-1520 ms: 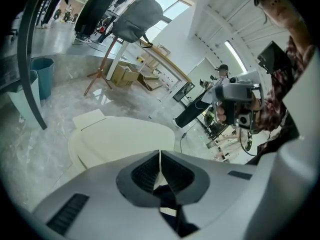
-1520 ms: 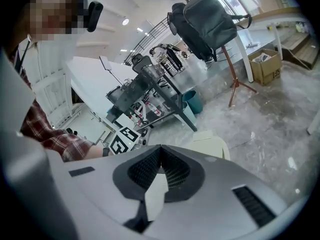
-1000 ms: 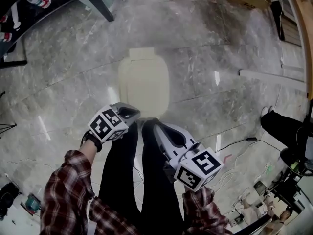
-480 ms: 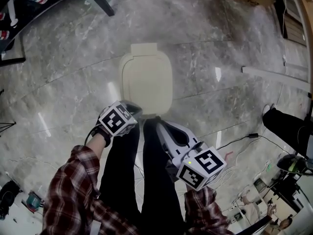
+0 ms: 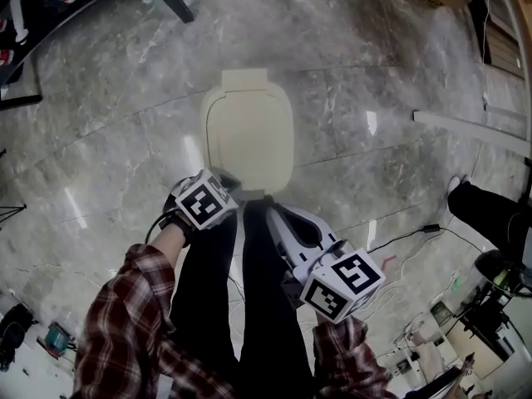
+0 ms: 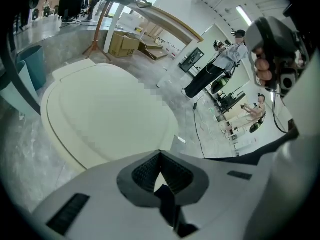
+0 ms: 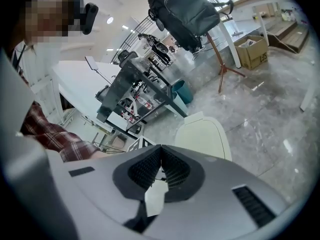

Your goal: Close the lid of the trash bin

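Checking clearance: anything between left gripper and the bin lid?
Bare: left gripper view shows the lid directly past the left gripper, nothing between.

Cream lid, grey marble, red plaid

The trash bin's lid (image 5: 248,131) was plain cream with no pattern, and the floor (image 5: 391,65) was grey marble, veined and mottled with white. The left gripper (image 5: 231,184) and the right gripper (image 5: 268,213) had pale grey shells, dark grey ribbed pads (image 6: 145,171) on the jaws, and white cubes (image 5: 342,283) printed with black square markers. The person's sleeves (image 5: 125,322) were plaid in dark red, white and black, and the trousers (image 5: 266,322) were black. A teal bin (image 6: 30,66) and a brown cardboard box (image 6: 121,43) showed in the left gripper view, and a black bag (image 7: 190,11) in the right gripper view.
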A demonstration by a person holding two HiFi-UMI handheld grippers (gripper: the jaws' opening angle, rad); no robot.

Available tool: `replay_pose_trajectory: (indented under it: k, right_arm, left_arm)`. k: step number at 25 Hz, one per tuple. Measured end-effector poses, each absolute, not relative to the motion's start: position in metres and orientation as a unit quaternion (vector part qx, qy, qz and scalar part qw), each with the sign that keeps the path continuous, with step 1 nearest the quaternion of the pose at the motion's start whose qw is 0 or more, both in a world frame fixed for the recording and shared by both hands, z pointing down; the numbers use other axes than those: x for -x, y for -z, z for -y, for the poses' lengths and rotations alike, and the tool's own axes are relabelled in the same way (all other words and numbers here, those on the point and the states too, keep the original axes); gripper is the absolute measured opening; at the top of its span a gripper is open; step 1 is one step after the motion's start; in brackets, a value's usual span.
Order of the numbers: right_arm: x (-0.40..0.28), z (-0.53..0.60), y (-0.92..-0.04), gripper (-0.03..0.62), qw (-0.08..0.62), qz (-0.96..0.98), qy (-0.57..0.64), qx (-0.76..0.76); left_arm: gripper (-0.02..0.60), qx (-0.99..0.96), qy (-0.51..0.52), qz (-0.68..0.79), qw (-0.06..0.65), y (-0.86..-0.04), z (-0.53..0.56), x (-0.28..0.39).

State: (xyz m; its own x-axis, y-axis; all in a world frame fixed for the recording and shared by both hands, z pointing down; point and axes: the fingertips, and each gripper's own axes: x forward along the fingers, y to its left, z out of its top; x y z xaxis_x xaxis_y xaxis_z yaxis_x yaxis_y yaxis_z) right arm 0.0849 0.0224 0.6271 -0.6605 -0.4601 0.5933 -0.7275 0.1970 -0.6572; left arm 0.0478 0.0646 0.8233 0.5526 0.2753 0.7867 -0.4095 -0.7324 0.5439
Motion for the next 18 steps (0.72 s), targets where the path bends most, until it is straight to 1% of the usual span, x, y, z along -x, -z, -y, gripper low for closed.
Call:
replay_pose_trajectory:
  k: [5, 12, 18]
  right_arm:
    - [-0.0852, -0.023, -0.627, 0.014, 0.133, 0.762, -0.501, -0.389]
    - [-0.0873, -0.0278, -0.6293, 0.014, 0.134, 0.761, -0.504, -0.387]
    - [-0.0918, -0.026, -0.6289, 0.014, 0.135, 0.76, -0.503, -0.389]
  left_arm:
    - [0.011, -0.803, -0.477, 0.044, 0.354, -0.8243, -0.0612, -0.046]
    - [0.011, -0.793, -0.475, 0.055, 0.377, -0.8289, -0.0637, -0.0464]
    - [0.011, -0.789, -0.477, 0.065, 0.383, -0.8302, -0.0631, -0.0465]
